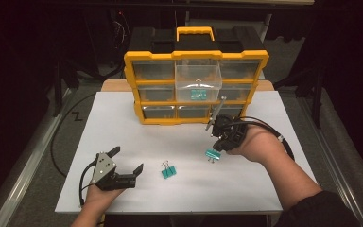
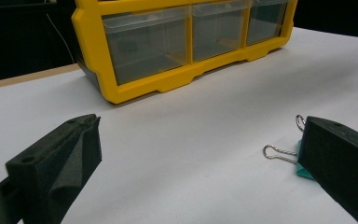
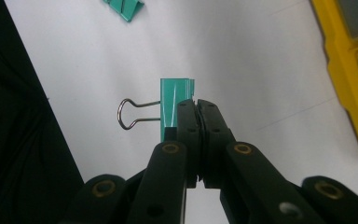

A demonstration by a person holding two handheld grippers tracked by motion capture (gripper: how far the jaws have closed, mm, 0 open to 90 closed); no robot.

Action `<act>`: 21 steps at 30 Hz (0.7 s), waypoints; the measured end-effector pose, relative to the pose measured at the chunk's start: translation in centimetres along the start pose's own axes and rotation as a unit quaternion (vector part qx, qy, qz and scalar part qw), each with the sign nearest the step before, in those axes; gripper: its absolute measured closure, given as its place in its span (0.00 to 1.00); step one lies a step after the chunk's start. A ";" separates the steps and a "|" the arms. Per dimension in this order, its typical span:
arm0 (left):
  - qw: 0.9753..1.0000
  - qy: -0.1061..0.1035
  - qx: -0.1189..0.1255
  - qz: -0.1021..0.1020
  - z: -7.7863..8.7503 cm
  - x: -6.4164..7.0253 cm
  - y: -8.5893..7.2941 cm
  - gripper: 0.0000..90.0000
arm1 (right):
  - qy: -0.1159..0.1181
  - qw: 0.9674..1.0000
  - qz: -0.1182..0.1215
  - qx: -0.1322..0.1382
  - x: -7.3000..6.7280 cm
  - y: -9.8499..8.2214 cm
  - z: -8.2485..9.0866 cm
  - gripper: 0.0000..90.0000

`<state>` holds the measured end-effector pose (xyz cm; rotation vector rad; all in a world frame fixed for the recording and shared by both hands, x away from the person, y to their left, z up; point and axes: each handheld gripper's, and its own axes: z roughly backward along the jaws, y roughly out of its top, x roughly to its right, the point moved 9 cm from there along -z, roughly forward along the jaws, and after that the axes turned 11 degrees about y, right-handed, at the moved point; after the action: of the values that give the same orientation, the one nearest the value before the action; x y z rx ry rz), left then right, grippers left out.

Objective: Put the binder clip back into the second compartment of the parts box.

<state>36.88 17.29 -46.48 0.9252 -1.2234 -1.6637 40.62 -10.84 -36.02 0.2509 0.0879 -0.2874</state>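
Right of centre in the high view, your right gripper (image 1: 216,150) is clenched on a teal binder clip (image 1: 212,154), so lift it level toward the clear drawer (image 1: 198,75) pulled out of the yellow organizer (image 1: 137,90), leaving your left gripper (image 1: 125,159) spread wide.

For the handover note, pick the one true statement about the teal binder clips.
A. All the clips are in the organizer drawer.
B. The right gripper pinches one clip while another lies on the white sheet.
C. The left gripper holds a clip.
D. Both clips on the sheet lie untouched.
B: the right gripper is shut on a teal binder clip, while another clip lies loose on the white sheet.
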 end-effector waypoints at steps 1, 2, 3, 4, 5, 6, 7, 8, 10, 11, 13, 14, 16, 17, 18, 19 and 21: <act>1.000 0.000 0.000 0.000 0.0 0.0 0.0 0.00 | 0.000 1.000 0.003 0.001 0.0 0.2 0.3 1.00; 1.000 0.000 0.000 0.000 0.0 0.0 0.0 0.00 | -0.001 1.000 0.003 -0.001 -0.1 0.3 0.6 1.00; 1.000 -0.001 0.000 -0.001 0.0 0.0 0.0 0.00 | -0.001 1.000 0.005 -0.001 -0.1 0.4 0.8 1.00; 1.000 0.000 0.000 0.000 0.0 0.0 0.0 0.00 | 0.000 1.000 0.009 -0.002 -0.2 0.5 1.1 1.00; 1.000 0.000 0.000 0.000 0.0 0.0 0.0 0.00 | 0.003 1.000 0.010 -0.002 -0.2 0.6 1.3 1.00; 1.000 -0.001 0.000 0.001 0.0 -0.1 0.0 0.00 | 0.002 1.000 0.010 -0.004 -0.2 0.7 1.4 1.00; 1.000 0.000 0.001 0.003 0.1 -0.1 0.0 0.00 | 0.001 1.000 0.010 -0.006 -0.2 0.8 1.6 1.00; 1.000 -0.001 0.001 0.003 0.1 -0.1 0.1 0.00 | 0.000 1.000 0.007 -0.005 -0.2 0.9 1.8 1.00; 1.000 -0.001 0.001 0.003 0.1 -0.1 0.0 0.00 | 0.001 1.000 0.005 -0.003 -0.2 1.1 2.0 1.00; 1.000 -0.001 0.000 0.002 0.0 -0.1 0.0 0.00 | 0.002 1.000 0.006 -0.005 -0.3 1.1 2.2 1.00; 1.000 -0.002 -0.001 0.000 0.0 -0.1 0.0 0.00 | 0.000 1.000 0.006 -0.005 -0.2 1.3 2.6 1.00; 1.000 -0.002 -0.002 0.000 0.0 -0.1 0.0 0.00 | -0.002 1.000 0.009 -0.004 -0.2 1.4 2.8 1.00; 1.000 -0.003 -0.002 0.000 0.0 -0.1 0.0 0.00 | -0.012 1.000 0.014 -0.008 0.0 1.5 3.1 1.00; 1.000 -0.003 -0.002 0.000 0.0 -0.1 0.0 0.00 | -0.012 1.000 0.014 -0.006 0.0 1.7 3.3 1.00; 1.000 -0.002 0.001 0.004 0.0 -0.1 0.0 0.00 | -0.011 1.000 0.017 -0.005 0.0 1.8 3.4 1.00; 1.000 -0.002 0.001 0.004 0.0 -0.1 0.0 0.00 | -0.014 1.000 0.017 -0.006 0.0 1.9 3.6 1.00; 1.000 -0.002 0.001 0.004 0.0 -0.1 0.0 0.00 | -0.014 1.000 0.018 -0.002 0.0 2.2 4.1 1.00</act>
<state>36.92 17.42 -46.42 0.9180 -1.2291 -1.6591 41.50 -9.86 -31.55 0.2446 0.0556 -0.2552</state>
